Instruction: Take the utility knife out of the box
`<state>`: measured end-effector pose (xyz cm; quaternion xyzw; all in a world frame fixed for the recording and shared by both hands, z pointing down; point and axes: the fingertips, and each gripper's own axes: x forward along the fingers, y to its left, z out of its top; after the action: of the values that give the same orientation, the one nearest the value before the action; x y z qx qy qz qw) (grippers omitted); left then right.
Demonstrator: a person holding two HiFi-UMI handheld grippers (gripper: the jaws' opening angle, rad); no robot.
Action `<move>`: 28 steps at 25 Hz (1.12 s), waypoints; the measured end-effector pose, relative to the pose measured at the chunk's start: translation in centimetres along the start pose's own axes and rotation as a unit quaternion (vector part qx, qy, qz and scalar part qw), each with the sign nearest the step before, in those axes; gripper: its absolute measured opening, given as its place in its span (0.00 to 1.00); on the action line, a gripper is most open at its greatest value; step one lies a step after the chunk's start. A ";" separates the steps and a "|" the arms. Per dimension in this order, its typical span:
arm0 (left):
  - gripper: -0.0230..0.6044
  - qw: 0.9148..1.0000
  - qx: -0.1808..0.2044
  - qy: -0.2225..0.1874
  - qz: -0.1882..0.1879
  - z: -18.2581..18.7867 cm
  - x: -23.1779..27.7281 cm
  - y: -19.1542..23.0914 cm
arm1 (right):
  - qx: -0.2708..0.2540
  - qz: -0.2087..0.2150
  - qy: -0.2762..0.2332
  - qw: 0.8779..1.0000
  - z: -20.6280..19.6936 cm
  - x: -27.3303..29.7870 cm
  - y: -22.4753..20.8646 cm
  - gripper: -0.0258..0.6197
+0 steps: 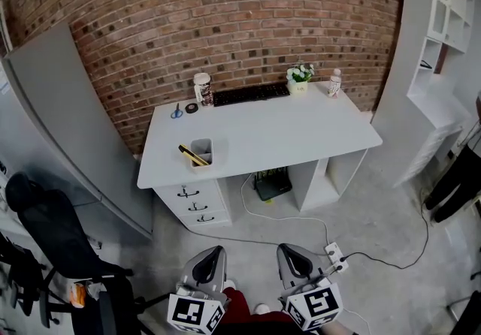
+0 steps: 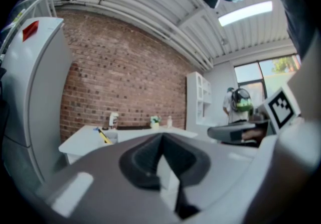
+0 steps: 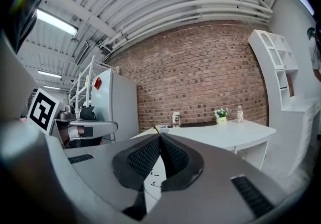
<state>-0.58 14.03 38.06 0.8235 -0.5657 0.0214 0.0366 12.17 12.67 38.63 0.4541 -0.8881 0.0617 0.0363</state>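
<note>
The yellow-and-black utility knife (image 1: 192, 155) sticks out of a small grey box (image 1: 204, 150) near the front left corner of the white desk (image 1: 301, 131). My two grippers are far from it, low in the head view above the floor. The left gripper (image 1: 216, 249) and the right gripper (image 1: 284, 248) both point toward the desk, jaws closed together with nothing between them. In the left gripper view the knife (image 2: 104, 136) and box (image 2: 111, 137) appear small beyond the shut left gripper (image 2: 161, 137). The right gripper (image 3: 160, 135) is shut too.
On the desk's back edge stand a cup (image 1: 202, 89), a black keyboard (image 1: 251, 93), a flower pot (image 1: 300, 78) and a bottle (image 1: 334, 82); scissors (image 1: 176, 111) lie at the left. Drawers (image 1: 194, 204) sit under the desk. A black chair (image 1: 52, 236), a white shelf (image 1: 443, 33) and a floor power strip (image 1: 333, 253) flank the way.
</note>
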 end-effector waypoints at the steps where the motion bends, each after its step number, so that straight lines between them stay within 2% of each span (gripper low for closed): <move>1: 0.04 1.000 0.000 0.000 0.001 0.0 0.1 0.2 | 0.001 0.000 0.001 1.000 -0.1 0.1 0.0 0.05; 14: 0.04 1.000 -0.004 -0.002 -0.002 0.1 2.7 3.1 | -0.002 -0.009 0.007 1.000 0.0 3.2 -0.5 0.05; 28: 0.04 1.000 -0.013 0.008 0.001 -0.4 6.8 8.8 | 0.000 -0.005 0.025 1.000 0.0 10.2 -0.6 0.05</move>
<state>-6.37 4.56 39.31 0.8223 -0.5663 0.0211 0.0521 6.69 4.12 39.96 0.4566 -0.8847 0.0727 0.0590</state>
